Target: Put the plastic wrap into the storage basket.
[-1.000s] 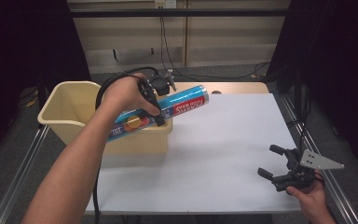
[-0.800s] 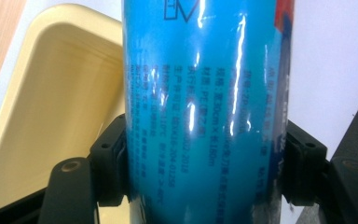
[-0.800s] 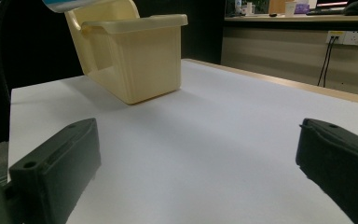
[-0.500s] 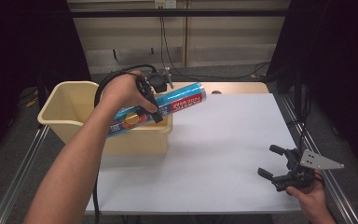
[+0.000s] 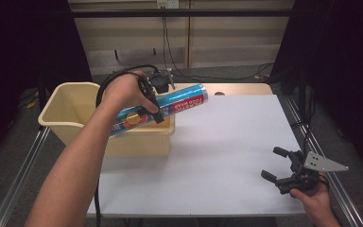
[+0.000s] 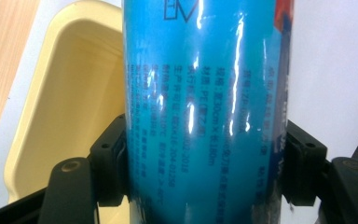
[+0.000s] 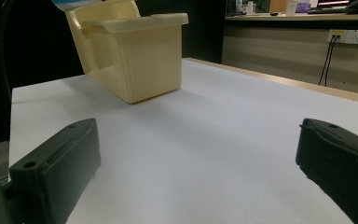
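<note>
A long blue roll of plastic food wrap [image 5: 170,107] hangs tilted over the right rim of the cream plastic bin [image 5: 78,99], its lower end inside the bin. My left gripper [image 5: 150,99] is shut on the roll's middle. In the left gripper view the blue roll [image 6: 205,116] stands between both black pads [image 6: 112,168], with the bin [image 6: 60,107] below it. My right gripper [image 5: 278,166] rests near the table's front right corner, open, with nothing between its fingers. In the right gripper view my right gripper [image 7: 196,163] faces the bin [image 7: 135,56] across the white table.
The white table top [image 5: 227,142] stretches between the bin and my right gripper. A wooden strip [image 5: 246,89] runs along the far edge. Cables [image 5: 170,52] hang behind the table, and metal rails [image 5: 23,165] flank both sides.
My left gripper has carried the roll a little to the left and lower, so that more of it lies over the bin. The right gripper has stayed still.
</note>
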A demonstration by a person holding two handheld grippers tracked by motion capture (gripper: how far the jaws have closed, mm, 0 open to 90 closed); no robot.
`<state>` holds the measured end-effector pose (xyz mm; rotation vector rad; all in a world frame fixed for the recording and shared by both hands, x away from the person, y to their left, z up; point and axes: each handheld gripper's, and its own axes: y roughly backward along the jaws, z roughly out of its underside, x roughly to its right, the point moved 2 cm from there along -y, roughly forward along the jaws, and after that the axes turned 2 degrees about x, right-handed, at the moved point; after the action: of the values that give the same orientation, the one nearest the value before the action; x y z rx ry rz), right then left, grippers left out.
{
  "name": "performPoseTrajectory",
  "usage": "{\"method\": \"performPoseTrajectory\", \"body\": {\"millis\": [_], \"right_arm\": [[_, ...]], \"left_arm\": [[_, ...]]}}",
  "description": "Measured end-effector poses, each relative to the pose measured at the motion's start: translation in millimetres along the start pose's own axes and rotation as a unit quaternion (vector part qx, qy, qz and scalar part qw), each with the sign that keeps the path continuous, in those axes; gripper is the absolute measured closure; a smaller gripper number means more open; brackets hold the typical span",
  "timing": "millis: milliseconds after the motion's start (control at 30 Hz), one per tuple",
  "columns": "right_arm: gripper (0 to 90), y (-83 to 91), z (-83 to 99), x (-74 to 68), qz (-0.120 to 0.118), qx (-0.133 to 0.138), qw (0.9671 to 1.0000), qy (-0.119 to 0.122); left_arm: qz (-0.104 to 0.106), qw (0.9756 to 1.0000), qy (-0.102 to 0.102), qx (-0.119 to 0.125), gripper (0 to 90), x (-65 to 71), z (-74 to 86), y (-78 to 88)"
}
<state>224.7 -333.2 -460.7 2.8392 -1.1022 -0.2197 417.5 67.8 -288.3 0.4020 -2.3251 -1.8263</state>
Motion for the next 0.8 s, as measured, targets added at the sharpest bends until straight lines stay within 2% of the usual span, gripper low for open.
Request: {"method": "performPoseTrajectory", "body": {"millis": [500,800], "right_arm": [[0.0,-1.5,0.9,-0.9,-0.006,-0.003,1.0,0.002],[0.0,-0.4,1.0,0.7,-0.004,-0.003,1.0,0.0]], "left_arm": [[-0.01,0.9997,-0.022,0.003,32.1,-5.6,-2.2,-1.6],[-0.014,0.9992,-0.038,-0.005,32.1,-11.6,-1.4,-6.3]]}}
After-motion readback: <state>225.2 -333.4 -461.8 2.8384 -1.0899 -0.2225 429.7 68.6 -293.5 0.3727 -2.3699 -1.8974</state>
